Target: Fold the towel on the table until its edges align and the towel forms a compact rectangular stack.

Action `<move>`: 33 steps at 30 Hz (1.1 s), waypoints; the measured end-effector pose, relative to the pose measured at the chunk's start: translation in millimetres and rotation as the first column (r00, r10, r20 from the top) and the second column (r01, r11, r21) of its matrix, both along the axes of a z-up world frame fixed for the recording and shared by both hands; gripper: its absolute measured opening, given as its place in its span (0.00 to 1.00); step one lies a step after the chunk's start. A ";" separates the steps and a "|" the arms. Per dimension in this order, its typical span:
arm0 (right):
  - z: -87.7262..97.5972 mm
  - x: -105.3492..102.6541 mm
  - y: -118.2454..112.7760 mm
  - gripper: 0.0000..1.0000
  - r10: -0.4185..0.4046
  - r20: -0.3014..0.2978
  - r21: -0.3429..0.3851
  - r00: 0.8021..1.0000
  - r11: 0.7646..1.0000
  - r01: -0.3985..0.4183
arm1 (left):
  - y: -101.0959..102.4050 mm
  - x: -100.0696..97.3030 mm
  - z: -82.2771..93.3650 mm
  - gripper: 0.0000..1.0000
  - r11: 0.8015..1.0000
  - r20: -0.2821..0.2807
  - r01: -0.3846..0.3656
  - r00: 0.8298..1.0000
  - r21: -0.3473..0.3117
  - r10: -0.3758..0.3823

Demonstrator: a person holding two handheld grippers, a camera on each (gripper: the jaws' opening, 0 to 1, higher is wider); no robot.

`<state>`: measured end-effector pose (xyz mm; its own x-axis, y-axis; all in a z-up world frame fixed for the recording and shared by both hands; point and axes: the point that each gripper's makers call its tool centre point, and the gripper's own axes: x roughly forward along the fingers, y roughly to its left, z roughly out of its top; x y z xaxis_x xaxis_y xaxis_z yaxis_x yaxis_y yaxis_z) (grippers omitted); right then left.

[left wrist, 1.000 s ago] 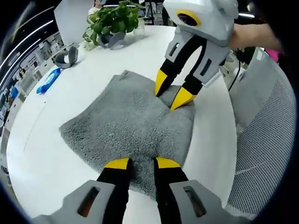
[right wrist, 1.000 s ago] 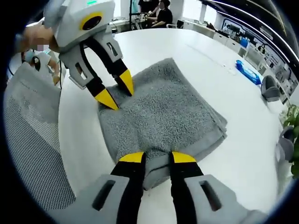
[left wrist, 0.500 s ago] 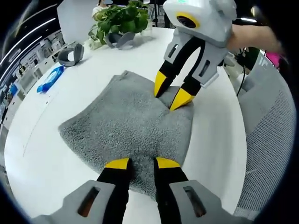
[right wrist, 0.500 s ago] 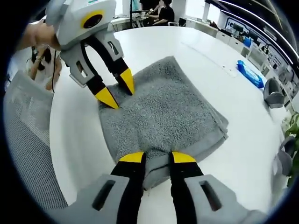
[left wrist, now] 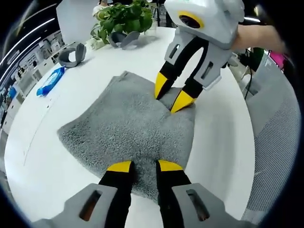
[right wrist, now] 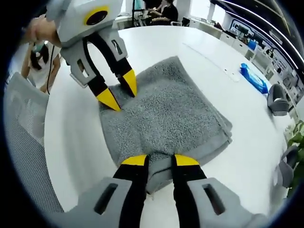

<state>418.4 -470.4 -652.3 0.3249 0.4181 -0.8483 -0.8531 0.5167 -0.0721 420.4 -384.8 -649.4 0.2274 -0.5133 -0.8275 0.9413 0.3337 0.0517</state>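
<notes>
The gray towel (left wrist: 126,126) is lying folded on the white counter (left wrist: 57,185). The left gripper (left wrist: 144,166) and right gripper (right wrist: 159,159) are each pinching a towel corner, jaws clamped on it. A plant (left wrist: 122,16) is sitting far back.

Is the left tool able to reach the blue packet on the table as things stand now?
Probably yes: the blue packet lies on bare white table beyond the grey towel, nothing between, but the left tool sits at the towel's edge.
</notes>
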 end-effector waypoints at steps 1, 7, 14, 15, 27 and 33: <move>0.0 0.4 0.0 0.18 0.001 0.001 -0.001 1.000 1.000 -0.001 | 0.1 0.6 0.0 0.19 1.000 0.000 -0.001 1.000 -0.001 0.001; 0.1 1.7 -0.3 0.18 -0.003 0.002 0.003 1.000 1.000 0.002 | 0.3 1.0 0.5 0.19 1.000 0.008 -0.012 1.000 -0.009 0.012; 1.8 1.0 -1.5 0.18 -0.039 0.048 0.058 0.998 0.998 0.036 | 2.5 0.9 1.7 0.19 0.997 0.023 -0.055 0.998 -0.059 0.056; 2.2 1.1 -1.4 0.18 -0.045 0.051 0.075 0.998 0.996 0.041 | 2.1 1.2 1.8 0.20 0.996 0.021 -0.058 0.998 -0.061 0.060; 42.4 -9.5 -7.7 0.13 -0.203 0.081 0.384 0.976 0.910 0.158 | 2.5 -10.3 47.7 0.24 0.919 -0.014 -0.167 0.985 -0.358 0.174; 71.6 -50.6 -14.1 0.34 -0.243 0.134 0.451 0.961 0.878 0.159 | 46.3 -37.0 96.2 0.44 0.805 0.033 -0.283 0.936 -0.521 0.351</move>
